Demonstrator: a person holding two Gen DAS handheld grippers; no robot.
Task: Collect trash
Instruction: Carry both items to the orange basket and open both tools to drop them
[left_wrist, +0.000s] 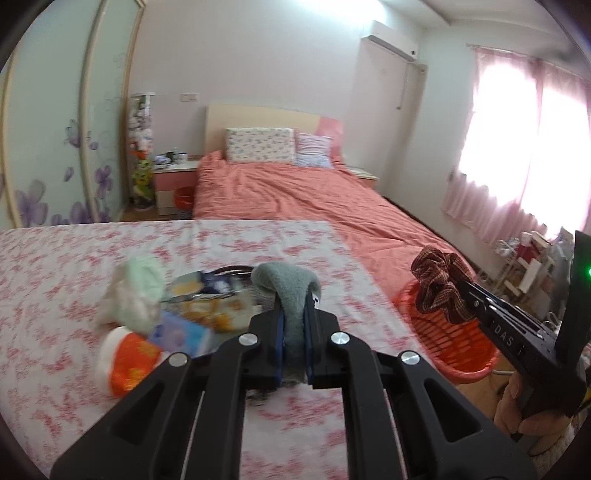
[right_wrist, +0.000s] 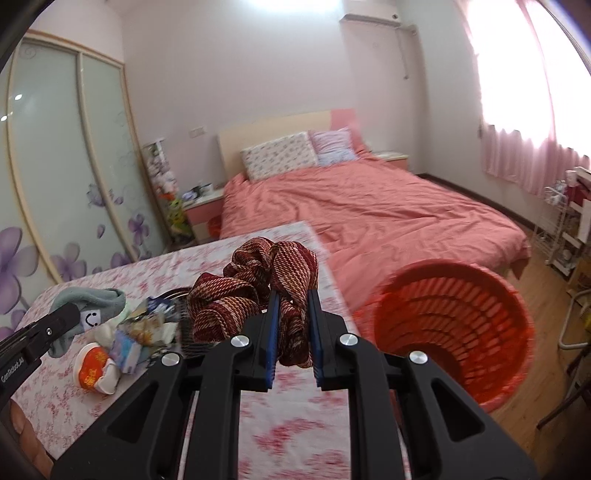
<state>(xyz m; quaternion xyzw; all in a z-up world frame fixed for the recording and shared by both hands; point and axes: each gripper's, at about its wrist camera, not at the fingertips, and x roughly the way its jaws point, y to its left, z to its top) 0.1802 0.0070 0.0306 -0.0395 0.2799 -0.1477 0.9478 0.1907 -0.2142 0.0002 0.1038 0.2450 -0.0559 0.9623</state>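
Left gripper (left_wrist: 294, 314) clamped on grey sock (left_wrist: 286, 291) above floral-covered table (left_wrist: 221, 243), right gripper (right_wrist: 292, 314) clamped on red woven cloth (right_wrist: 255, 291) beside table edge, orange slatted basket (right_wrist: 454, 325) on floor right of table, visible interior empty, wrappers and cup (left_wrist: 125, 354) heaped on table beyond.

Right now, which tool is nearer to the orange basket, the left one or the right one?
Right. The right tool, shut on the red scrunchie, is beside the orange basket and close to its rim. The left tool, shut on the grey sock, is farther off, over the table.
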